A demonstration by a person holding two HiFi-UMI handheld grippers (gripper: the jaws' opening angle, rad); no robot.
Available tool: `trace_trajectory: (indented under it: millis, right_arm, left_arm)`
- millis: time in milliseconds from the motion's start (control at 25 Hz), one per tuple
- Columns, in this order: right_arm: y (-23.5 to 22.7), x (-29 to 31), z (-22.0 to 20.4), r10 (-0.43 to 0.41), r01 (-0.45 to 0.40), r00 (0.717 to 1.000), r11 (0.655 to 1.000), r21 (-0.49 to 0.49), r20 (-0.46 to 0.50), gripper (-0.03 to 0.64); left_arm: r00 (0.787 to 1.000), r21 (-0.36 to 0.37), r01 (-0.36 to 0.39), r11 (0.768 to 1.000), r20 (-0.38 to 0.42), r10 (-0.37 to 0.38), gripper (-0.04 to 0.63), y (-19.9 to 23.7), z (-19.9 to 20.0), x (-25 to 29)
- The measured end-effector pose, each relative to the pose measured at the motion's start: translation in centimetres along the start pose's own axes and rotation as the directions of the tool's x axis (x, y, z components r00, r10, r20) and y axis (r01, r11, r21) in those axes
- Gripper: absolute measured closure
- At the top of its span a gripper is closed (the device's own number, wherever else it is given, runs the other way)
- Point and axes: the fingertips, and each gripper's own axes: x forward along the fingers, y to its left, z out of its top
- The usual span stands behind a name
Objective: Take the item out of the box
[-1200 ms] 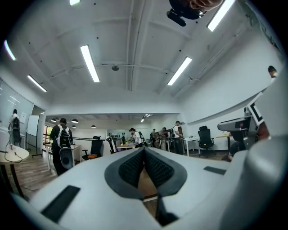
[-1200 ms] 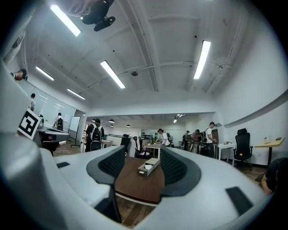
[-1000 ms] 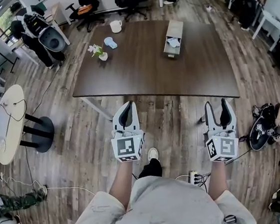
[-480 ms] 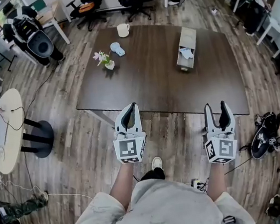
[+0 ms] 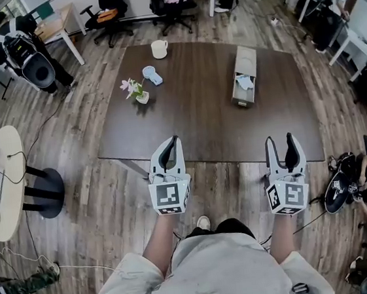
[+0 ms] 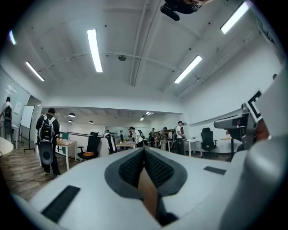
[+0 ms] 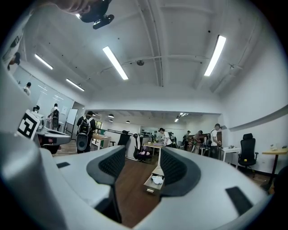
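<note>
A long narrow open box [image 5: 244,75] lies on the right part of the dark wooden table [image 5: 200,121], with a pale crumpled item [image 5: 244,82] inside it. The same box [image 7: 155,179] and item [image 7: 157,179] appear between the jaws in the right gripper view. My left gripper [image 5: 168,148] is shut and hovers above the floor just short of the table's near edge. To its right, also over the floor, my right gripper [image 5: 284,148] is open and empty. Both are held well short of the box.
A small flower vase [image 5: 139,93], a blue object [image 5: 151,75] and a white mug [image 5: 158,48] stand on the table's left half. Office chairs [image 5: 167,0] line the far side. A round side table [image 5: 0,184] is at left; bags and shoes [image 5: 345,177] lie at right.
The table has drawn closer and lower in view as I stepped toward it. Both grippers keep the same pose, left shut, right open.
</note>
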Motion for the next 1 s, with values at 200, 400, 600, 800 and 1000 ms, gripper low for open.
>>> trace_trajectory:
  millis: [200, 400, 600, 800, 1000]
  right_arm:
    - [-0.2, 1.8, -0.5, 0.0, 0.0, 1.0, 1.0, -0.001, 0.001, 0.38]
    - [-1.5, 4.6, -1.6, 0.004, -0.004, 1.0, 1.0, 0.014, 0.017, 0.383]
    - [-3.9, 8.3, -2.1, -0.001, -0.001, 0.999, 0.999, 0.038, 0.034, 0.382]
    - [-7.4, 12.7, -2.1, -0.009, 0.006, 0.999, 0.999, 0.051, 0.047, 0.383]
    - [-11.3, 17.2, -2.3, -0.016, 0.012, 0.998, 0.998, 0.066, 0.054, 0.387]
  left_arm:
    - [1.0, 0.01, -0.015, 1.0, 0.003, 0.014, 0.592, 0.9, -0.2, 1.6]
    - [1.0, 0.026, -0.027, 0.999, 0.005, 0.027, 0.592, 1.2, -0.8, 4.3]
    - [0.999, 0.045, -0.031, 0.999, 0.011, 0.031, 0.592, 1.0, -0.5, 8.4]
    - [0.999, 0.061, -0.03, 0.998, 0.023, 0.029, 0.592, 0.4, 0.4, 13.9]
    - [0.999, 0.078, -0.02, 0.997, 0.039, 0.017, 0.592, -0.9, 1.5, 19.5]
